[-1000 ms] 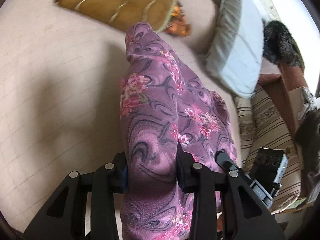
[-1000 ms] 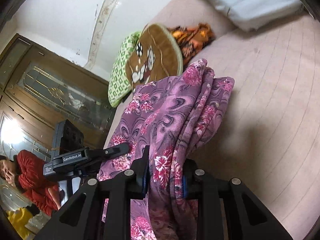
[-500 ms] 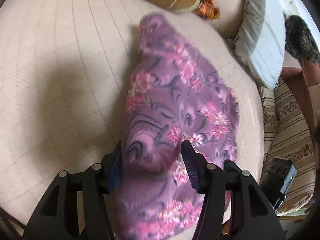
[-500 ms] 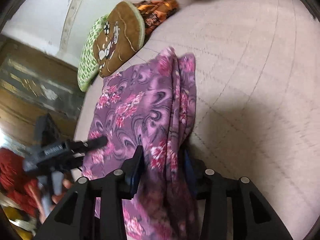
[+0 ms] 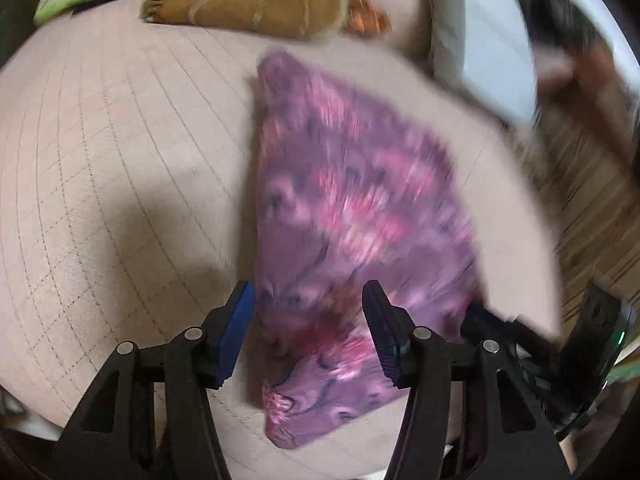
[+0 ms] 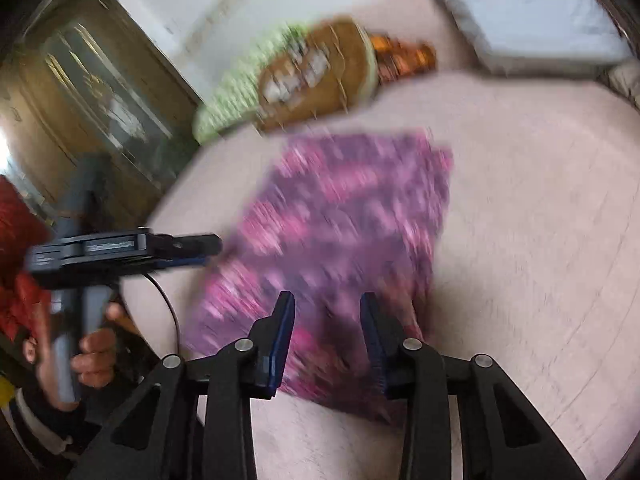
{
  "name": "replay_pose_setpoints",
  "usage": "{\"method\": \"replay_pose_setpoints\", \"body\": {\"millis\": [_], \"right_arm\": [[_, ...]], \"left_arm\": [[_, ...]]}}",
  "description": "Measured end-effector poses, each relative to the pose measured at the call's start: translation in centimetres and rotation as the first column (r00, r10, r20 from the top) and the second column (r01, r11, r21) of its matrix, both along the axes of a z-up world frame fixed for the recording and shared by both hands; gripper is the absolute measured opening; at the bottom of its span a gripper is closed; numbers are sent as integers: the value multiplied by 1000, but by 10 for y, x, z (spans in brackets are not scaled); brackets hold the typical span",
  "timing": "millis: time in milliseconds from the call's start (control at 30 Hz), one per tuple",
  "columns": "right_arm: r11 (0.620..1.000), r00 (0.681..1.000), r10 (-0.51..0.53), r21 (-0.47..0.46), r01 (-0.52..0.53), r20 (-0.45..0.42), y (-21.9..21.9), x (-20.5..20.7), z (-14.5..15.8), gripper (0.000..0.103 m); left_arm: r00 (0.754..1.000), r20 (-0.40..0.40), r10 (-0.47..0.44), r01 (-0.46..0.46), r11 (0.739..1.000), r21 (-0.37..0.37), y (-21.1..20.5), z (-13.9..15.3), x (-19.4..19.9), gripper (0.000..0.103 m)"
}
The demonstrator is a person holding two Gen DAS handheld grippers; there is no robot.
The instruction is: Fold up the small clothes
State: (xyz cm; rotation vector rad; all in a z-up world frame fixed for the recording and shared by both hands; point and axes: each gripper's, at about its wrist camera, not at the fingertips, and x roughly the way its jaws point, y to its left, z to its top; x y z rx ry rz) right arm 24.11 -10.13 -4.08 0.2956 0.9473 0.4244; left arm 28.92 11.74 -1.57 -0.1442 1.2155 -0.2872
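Purple pink-floral garment [image 5: 352,208], beige quilted bedspread [image 5: 112,160]

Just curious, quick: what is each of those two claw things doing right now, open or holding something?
Left gripper: open, holding nothing, purple cloth lying loose between the jaws.
Right gripper: open, holding nothing, cloth beneath it.

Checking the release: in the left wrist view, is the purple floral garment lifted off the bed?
No, the purple floral garment lies flat on the bed.
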Motion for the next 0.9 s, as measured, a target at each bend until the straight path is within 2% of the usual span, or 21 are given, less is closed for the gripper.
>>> {"method": "replay_pose_setpoints", "body": {"millis": [33, 67, 100, 133, 200, 267, 333, 433, 500, 567, 633, 667, 700, 733, 800, 833, 900], "right_arm": [[998, 999, -12, -66, 9, -49, 2, 3, -18, 18], [995, 997, -22, -98, 15, -71, 0, 5, -32, 15], [996, 998, -32, -84, 28, -47, -3, 2, -33, 15], [998, 998, -36, -61, 33, -54, -5, 3, -30, 19], [999, 995, -30, -21, 28, -95, -8, 8, -21, 20], [999, 996, -39, 33, 42, -84, -16, 14, -7, 24], [990, 994, -88, 109, 94, -57, -30, 28, 8, 33], [978, 988, -147, 144, 153, -50, -40, 59, 18, 41], [975, 983, -175, 126, 181, -55, -40, 85, 16, 42], [969, 974, -207, 115, 218, -97, -39, 116, 6, 42], [962, 967, -232, 122, 245, -109, -36, 136, -3, 39], [962, 967, -237, 115, 246, -90, -32, 144, -5, 36], [967, 970, -230, 96, 237, -77, -28, 151, -7, 29], [969, 970, -230, 70, 236, -79, -26, 155, -9, 19], [973, 965, -229, -63, 222, -125, -18, 167, -28, 18], [973, 965, -221, -95, 210, -139, -17, 168, -34, 15], [975, 970, -210, -101, 199, -120, -16, 167, -38, 16]], "left_arm": [[1000, -11, -20, 20, 999, 35, -6, -9, -1, 55], [999, -18, -32, 33, 997, 68, -11, -17, -2, 55], [999, -16, -40, 41, 996, 82, -13, -19, -3, 55], [999, -12, -43, 44, 996, 77, -12, -17, -3, 55], [999, -33, -36, 37, 999, 32, -5, -10, 2, 55], [999, -41, -4, 2, 999, -46, 9, 3, 13, 55], [999, -30, 26, -29, 994, -104, 21, 15, 28, 55], [998, -39, 42, -47, 992, -118, 25, 25, 66, 56], [998, -55, 40, -44, 996, -73, 19, 22, 90, 56], [996, -80, 30, -33, 999, -36, 9, 11, 106, 56], [996, -89, 15, -17, 1000, -18, 0, 1, 118, 57], [996, -85, 8, -9, 1000, -4, -5, -4, 122, 57], [997, -83, 5, -4, 1000, 19, -9, -10, 126, 59], [996, -85, 3, 1, 999, 44, -12, -21, 131, 66], [993, -116, 27, -26, 1000, 10, -8, -43, 140, 76], [991, -118, 58, -62, 998, -33, -2, -47, 141, 77], [991, -108, 74, -80, 996, -47, 1, -43, 141, 77]]}}
